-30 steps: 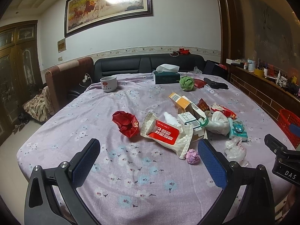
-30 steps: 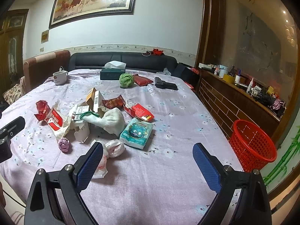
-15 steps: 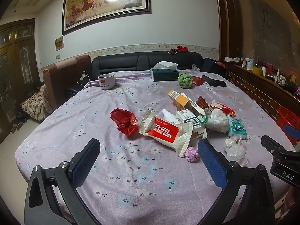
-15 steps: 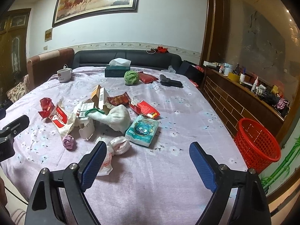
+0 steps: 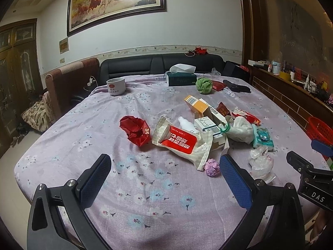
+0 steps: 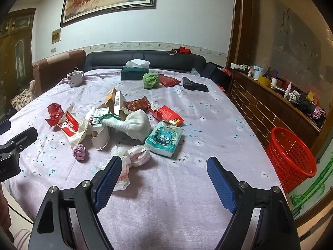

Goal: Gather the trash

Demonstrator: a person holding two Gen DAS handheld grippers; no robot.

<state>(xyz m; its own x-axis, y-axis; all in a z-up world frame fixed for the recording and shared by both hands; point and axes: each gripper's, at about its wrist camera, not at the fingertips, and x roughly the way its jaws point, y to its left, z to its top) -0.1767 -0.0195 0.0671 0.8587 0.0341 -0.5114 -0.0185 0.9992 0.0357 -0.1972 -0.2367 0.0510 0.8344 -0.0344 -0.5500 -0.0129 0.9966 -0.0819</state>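
We hold both grippers low at the near edge of the surface (image 6: 208, 112), which is draped in a lilac flowered cloth, with the trash heaped in the middle of each view. The left gripper (image 5: 165, 177) has its fingers wide with only cloth between them. The right gripper (image 6: 164, 177) is also spread, though its fingers are closing a little; nothing sits between them, and the crumpled white plastic bag (image 6: 133, 156) lies just past its left finger.

We judge almost all of this to be light and soft. The plastic bag will collapse and slide, so we would pinch it at the bunched knot rather than a loose flap. The purple paper ball (image 6: 79, 151), lower left in the right view, is small and may roll; we would close squarely across it. The red-and-white wrapper (image 5: 181, 140) is thin and slippery, best taken by a crimped edge. The teal tissue pack (image 6: 164, 138) is squashy but holds its shape across its narrow side. The cardboard boxes (image 5: 203, 109) are stiff yet crushable.

The red basket (image 6: 291, 154) stands off the surface at the right edge, well apart from the heap.
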